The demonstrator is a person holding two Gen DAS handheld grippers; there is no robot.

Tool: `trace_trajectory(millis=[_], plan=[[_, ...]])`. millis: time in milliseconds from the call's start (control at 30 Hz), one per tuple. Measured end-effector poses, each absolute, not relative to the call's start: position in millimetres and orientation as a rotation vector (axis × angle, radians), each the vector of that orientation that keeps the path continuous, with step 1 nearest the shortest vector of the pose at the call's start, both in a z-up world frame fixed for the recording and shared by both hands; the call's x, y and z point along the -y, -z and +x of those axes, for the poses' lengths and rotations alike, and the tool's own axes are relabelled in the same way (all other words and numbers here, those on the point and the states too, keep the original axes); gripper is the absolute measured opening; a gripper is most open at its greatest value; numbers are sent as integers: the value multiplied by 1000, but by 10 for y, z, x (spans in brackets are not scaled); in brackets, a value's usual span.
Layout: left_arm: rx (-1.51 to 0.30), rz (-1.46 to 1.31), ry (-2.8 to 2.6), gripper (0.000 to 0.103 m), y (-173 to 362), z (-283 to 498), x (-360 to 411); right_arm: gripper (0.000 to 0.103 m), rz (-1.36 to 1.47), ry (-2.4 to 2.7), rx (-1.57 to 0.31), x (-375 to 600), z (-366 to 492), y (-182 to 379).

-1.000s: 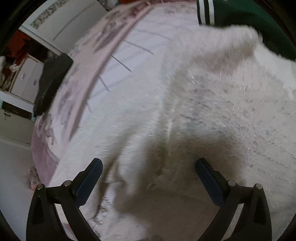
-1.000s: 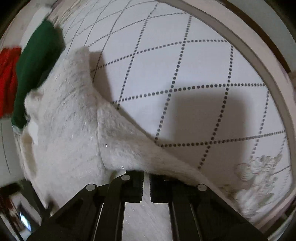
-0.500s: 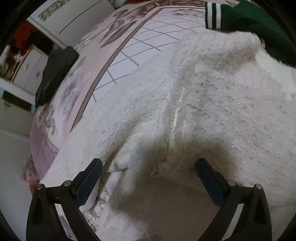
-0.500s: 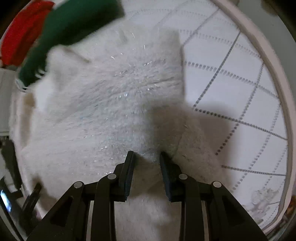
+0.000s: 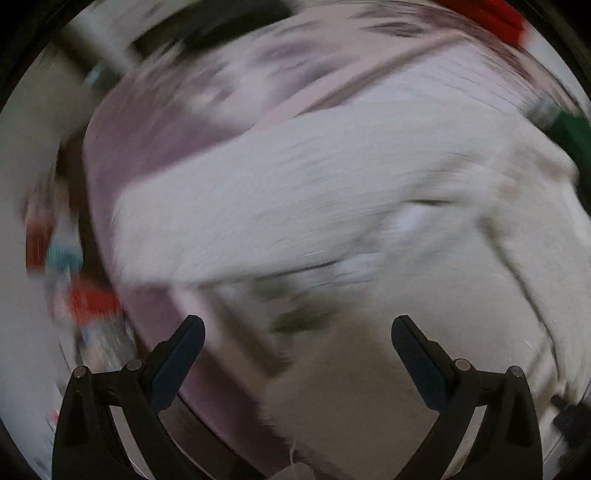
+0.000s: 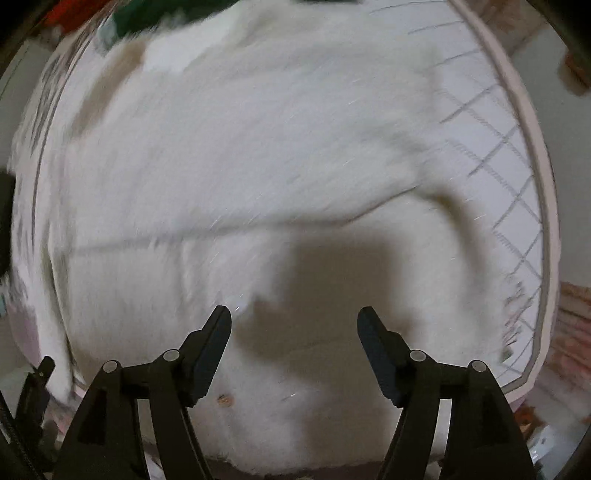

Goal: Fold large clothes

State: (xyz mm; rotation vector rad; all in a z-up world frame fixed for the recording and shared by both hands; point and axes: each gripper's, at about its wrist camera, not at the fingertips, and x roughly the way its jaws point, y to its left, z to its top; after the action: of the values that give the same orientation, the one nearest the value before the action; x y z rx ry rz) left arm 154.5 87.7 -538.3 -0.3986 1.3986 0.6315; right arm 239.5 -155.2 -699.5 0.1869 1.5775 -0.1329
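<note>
A large fluffy white garment (image 6: 258, 155) lies spread on a bed with a pale quilted cover (image 6: 491, 147). It also fills the left wrist view (image 5: 332, 192), blurred by motion. My right gripper (image 6: 294, 321) is open and empty, above the garment's near part with its shadow below it. My left gripper (image 5: 297, 328) is open and empty, above the garment's near edge and the pink bed border (image 5: 159, 147).
A green garment (image 6: 155, 14) and a red one (image 5: 487, 14) lie at the far side of the bed. The bed's edge (image 6: 546, 221) curves down the right. Blurred red and blue items (image 5: 74, 280) sit on the floor to the left.
My right gripper has opened and let go of the white garment, then pulled back. My left gripper stays open and has swung quickly toward the bed's edge; the view is smeared.
</note>
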Motion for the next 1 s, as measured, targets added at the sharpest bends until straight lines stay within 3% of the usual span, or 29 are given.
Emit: trace_trajectory(millis=[67,233,433,533,600,633,700,900,1000], plan=[[-1409,-564,-714,102,5591,1318,-1260,73,145,101,-1587,1219,2307,7094],[-1278,-927,-809,81,5950,972,-1906,73,36,68,-1559,348,2141,7295],[-1027,-1172,-887,78,6081,882,-2294,73,-32,121,-1546,-269,1889,7517],[-970,-1148,-934,59,6030,998,-2383,73,-44,141,-1546,-508,1984,7547],[-973,-1115,-954,39,6022,1051,-2433,73,-50,147,-1540,-584,2152,7511],[-974,-1104,-954,36,6008,1060,-2459,73,-52,151,-1539,-611,2318,7454],[-993,-1059,-939,14,5957,1061,-2464,73,-37,164,-1525,-643,2477,7435],[-1009,-854,-894,12,5418,1098,-2354,73,-70,238,-1443,-685,2466,7226],[-996,-828,-874,10,5202,1068,-2325,80,-65,225,-1432,-697,2393,7177]])
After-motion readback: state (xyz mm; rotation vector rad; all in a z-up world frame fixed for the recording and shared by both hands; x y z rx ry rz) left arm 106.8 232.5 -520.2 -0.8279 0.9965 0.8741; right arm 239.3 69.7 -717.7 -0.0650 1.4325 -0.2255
